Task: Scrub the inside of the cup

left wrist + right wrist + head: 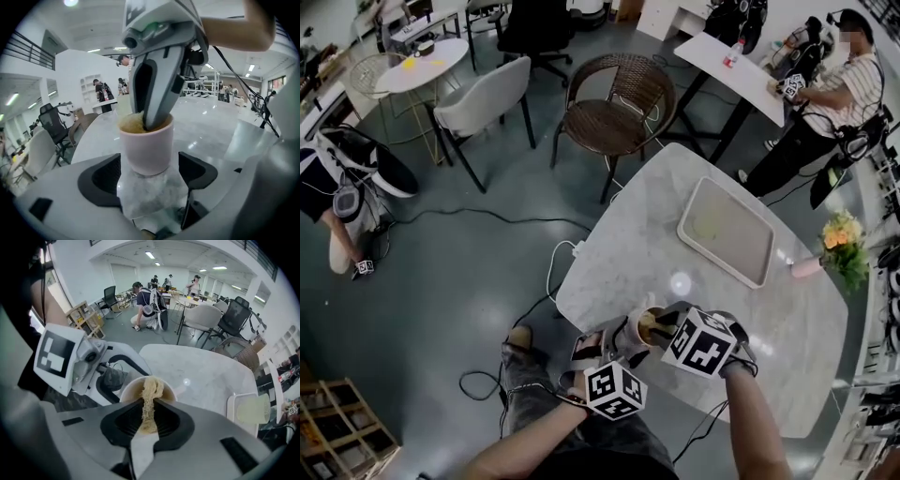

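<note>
Where the cup stands: the pale pink cup [146, 149] sits upright on the marble table [628, 244], close to its near edge and right in front of the person, likely so both tools reach it without stretching.
Scrubber: a tan, fibrous scrubber [153, 386] hangs past the rim into the cup, where the scrubbing has to happen.
Right gripper: the right gripper [149, 405] comes at the cup from above, its jaws pressed together on the scrubber's upper end. Its tip dips inside the rim, so the pad can be pushed against the wall.
Left gripper: the left gripper [149, 177] lies low at table level on the near side, jaws spread wide with the cup's base between their tips. A gap shows on one side, so it seems to fence the cup against sliding, not squeeze it.
Stage: scrubbing looks under way, judging by the pad inside.
Risk: a light cup, loosely braced, could tip or skate under a sideways push.
Tray: an empty tray [727, 230] lies farther off to the right, well apart from the working space.
</note>
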Demonstrator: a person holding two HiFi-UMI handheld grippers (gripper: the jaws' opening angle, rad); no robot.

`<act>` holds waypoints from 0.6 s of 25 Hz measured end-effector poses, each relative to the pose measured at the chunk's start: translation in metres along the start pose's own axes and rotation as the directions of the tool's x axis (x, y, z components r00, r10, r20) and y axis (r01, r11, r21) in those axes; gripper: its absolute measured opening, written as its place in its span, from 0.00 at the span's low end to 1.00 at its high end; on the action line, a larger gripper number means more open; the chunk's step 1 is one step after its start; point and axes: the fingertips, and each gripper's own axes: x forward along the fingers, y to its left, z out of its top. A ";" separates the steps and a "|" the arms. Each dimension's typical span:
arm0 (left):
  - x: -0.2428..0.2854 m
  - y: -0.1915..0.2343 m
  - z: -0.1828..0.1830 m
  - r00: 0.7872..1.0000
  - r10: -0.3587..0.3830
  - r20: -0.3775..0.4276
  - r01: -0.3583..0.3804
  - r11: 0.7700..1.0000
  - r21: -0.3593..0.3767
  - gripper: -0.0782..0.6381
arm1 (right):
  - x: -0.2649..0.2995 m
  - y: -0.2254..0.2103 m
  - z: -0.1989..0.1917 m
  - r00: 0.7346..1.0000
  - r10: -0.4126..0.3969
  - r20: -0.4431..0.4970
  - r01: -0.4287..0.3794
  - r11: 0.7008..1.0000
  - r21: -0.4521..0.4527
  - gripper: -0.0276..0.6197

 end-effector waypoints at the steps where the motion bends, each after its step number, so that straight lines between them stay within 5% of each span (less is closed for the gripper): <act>1: 0.001 -0.004 0.002 1.000 0.029 -0.007 -0.029 1.000 -0.008 0.64 | 0.002 0.000 0.000 1.000 0.001 -0.008 -0.001 1.000 -0.002 0.14; 8: 0.010 0.008 0.015 0.975 0.215 -0.050 -0.219 0.971 -0.096 0.67 | 0.010 0.003 0.005 1.000 0.021 -0.006 -0.021 0.999 0.030 0.14; 15: 0.013 0.014 0.015 0.993 0.115 -0.024 -0.115 0.993 0.002 0.67 | 0.009 0.006 0.009 0.995 0.096 0.038 -0.100 0.990 0.101 0.14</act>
